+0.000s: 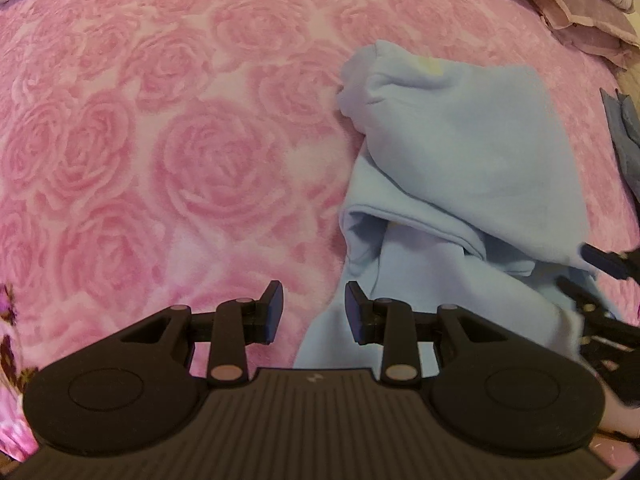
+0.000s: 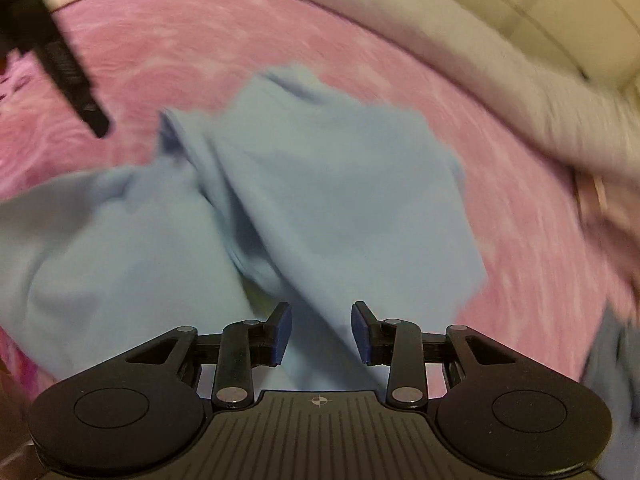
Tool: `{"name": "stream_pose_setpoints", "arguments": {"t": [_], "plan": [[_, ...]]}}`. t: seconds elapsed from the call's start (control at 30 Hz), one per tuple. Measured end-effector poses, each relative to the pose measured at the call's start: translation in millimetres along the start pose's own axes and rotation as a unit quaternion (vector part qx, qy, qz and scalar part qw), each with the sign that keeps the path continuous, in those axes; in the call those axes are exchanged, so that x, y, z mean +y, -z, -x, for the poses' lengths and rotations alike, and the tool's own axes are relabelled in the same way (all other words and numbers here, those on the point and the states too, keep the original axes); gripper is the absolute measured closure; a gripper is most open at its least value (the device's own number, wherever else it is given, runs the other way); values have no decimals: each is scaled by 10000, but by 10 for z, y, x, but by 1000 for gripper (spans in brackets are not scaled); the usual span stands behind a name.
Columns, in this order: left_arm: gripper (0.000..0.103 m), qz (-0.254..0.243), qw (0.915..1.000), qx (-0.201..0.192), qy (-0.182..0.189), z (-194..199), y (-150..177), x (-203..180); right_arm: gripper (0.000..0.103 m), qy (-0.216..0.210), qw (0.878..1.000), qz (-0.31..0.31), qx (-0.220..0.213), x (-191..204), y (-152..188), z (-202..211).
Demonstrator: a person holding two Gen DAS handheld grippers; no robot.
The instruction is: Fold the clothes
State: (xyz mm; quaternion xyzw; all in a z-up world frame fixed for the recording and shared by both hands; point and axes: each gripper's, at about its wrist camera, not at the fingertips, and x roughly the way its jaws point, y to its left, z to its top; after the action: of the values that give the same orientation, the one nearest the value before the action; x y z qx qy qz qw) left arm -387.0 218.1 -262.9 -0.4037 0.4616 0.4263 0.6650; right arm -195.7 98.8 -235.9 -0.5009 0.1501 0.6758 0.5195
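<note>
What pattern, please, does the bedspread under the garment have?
Large pink roses on the bedspread, clearest in the left wrist view.

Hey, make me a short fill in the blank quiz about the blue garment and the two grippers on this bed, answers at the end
1. The crumpled garment lying on the bed is light ____ in colour.
2. The blanket under it is pink with a pattern of ____.
3. The left gripper has its fingers ____, with nothing held between them.
4. The right gripper hangs open over the ____.

Missing words: blue; roses; open; garment
</note>
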Motion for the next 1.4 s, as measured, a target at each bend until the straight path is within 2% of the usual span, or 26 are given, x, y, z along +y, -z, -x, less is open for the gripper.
{"name": "stream_pose_setpoints", "arguments": {"t": [0.2, 0.27, 0.3, 0.37, 0.43, 0.47, 0.53, 0.6, 0.7, 0.73, 0.77, 0.8, 0.83, 0.9, 0.97, 1.03, 1.13, 1.27, 1.37, 1.4], "plan": [[74, -195, 9998, -28, 20, -24, -67, 6, 67, 269, 9993, 31, -259, -15, -97, -196], [74, -304, 9995, -46, 21, -45, -79, -11, 98, 372, 9987, 13, -346, -33, -125, -259], [74, -415, 9991, -72, 4, -59, -85, -33, 101, 423, 9983, 4, -389, -42, -139, -291], [74, -723, 9973, -148, -55, -93, -99, -100, 101, 555, 9925, -963, -503, -349, -60, -164], [74, -1260, 9914, -314, -147, -128, -85, -225, 101, 686, 9723, -2146, -618, -726, 45, 10], [73, -1558, 9868, -408, -197, -145, -74, -295, 101, 748, 9568, -2727, -672, -914, 97, 96], [70, -2178, 9736, -614, -304, -183, -42, -444, 101, 1017, 9165, -3820, -608, -1294, 309, 220], [67, -2878, 9529, -850, -435, -255, 29, -615, 101, 1196, 8856, -4463, -466, -1556, 523, 273], [68, -3709, 9199, -1102, -634, -427, 102, -828, 101, 1208, 8519, -5082, -366, -1826, 791, 313], [77, -3917, 9097, -1202, -675, -484, 111, -876, 101, 1195, 8417, -5253, -351, -1895, 869, 326], [99, -3977, 9055, -1292, -717, -516, 90, -887, 101, 1195, 8331, -5387, -374, -1942, 926, 342], [99, -3944, 9055, -1365, -774, -532, 51, -879, 101, 1197, 8268, -5480, -431, -1991, 946, 371], [99, -3733, 9129, -1480, -732, -497, -22, -829, 101, 1197, 8215, -5548, -545, -2038, 944, 411], [99, -2951, 9372, -1785, -531, -298, -229, -615, 102, 1247, 8140, -5596, -930, -2156, 878, 508], [99, -2140, 9528, -2100, -473, -16, -434, -323, 102, 1285, 8088, -5585, -1319, -2297, 751, 619], [99, -1330, 9590, -2462, -457, 325, -627, 11, 102, 1295, 8028, -5567, -1699, -2444, 606, 736], [99, -407, 9513, -3019, -468, 888, -798, 495, 102, 1232, 7943, -5497, -2274, -2672, 338, 931], [99, 275, 9227, -3793, -626, 1538, -922, 977, 102, 1274, 7878, -5274, -2915, -3012, 4, 1110], [97, 757, 9089, -4004, -886, 1685, -960, 1301, 102, 1189, 7898, -5243, -2952, -3264, -155, 1033], [92, 1018, 9108, -3892, -929, 1633, -987, 1428, 102, 1132, 7926, -5314, -2767, -3332, -181, 897]]}}
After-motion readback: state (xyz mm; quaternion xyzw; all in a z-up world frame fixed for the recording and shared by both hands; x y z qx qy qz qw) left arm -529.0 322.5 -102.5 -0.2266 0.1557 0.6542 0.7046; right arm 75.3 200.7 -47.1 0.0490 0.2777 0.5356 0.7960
